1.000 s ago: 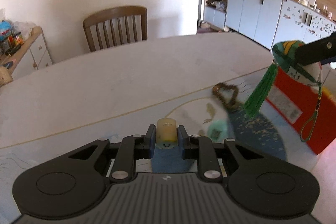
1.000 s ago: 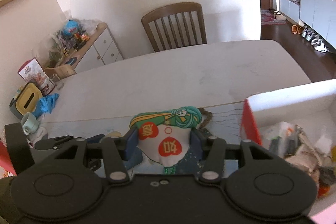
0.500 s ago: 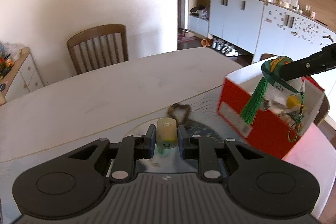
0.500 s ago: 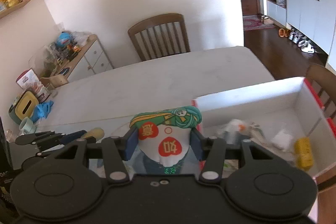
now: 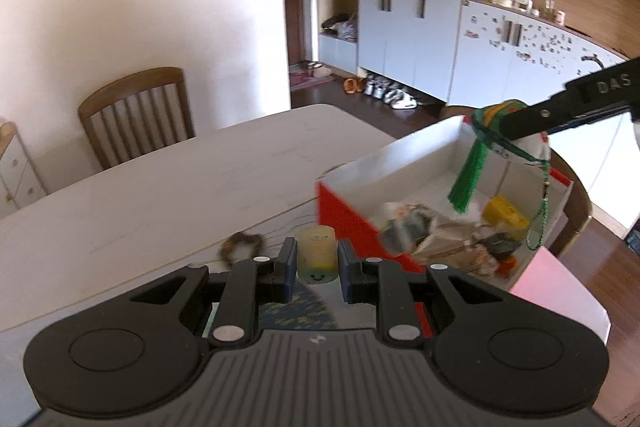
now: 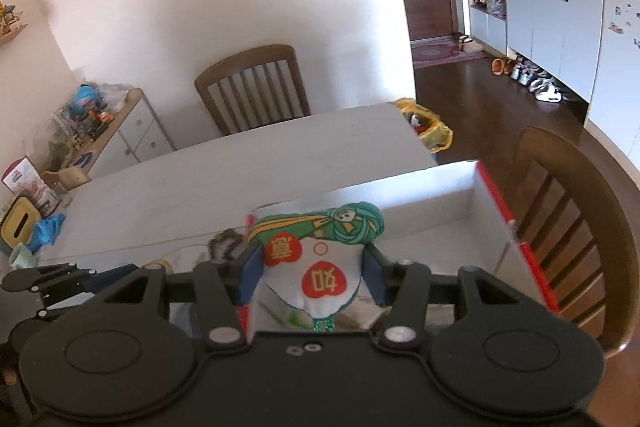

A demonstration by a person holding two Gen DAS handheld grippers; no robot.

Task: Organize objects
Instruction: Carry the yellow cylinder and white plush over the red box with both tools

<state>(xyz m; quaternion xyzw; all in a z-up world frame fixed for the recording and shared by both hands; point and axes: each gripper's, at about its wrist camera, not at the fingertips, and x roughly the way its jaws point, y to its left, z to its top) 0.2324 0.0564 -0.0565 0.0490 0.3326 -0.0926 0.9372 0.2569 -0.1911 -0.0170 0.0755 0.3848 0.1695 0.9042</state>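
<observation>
My left gripper (image 5: 317,261) is shut on a small pale yellow cylinder with a smiley face (image 5: 317,255), held above the table just left of the red box (image 5: 352,223). My right gripper (image 6: 312,269) is shut on a white fabric sachet with a green top and red marks (image 6: 316,263); in the left wrist view the sachet (image 5: 516,143) hangs over the open box, its green tassel (image 5: 466,179) and bead cord dangling inside. The box has white inner walls (image 6: 400,195) and holds several small items (image 5: 440,239).
A brown beaded ring (image 5: 240,245) lies on the white table (image 5: 160,195) beside a patterned mat. Wooden chairs stand at the far side (image 5: 136,115) and right of the box (image 6: 576,223). A low cabinet with clutter (image 6: 100,123) is at left. White cupboards line the right wall.
Both grippers have moved right toward the box with their objects still held. The sachet has gone from in front of the box to over its open inside.
</observation>
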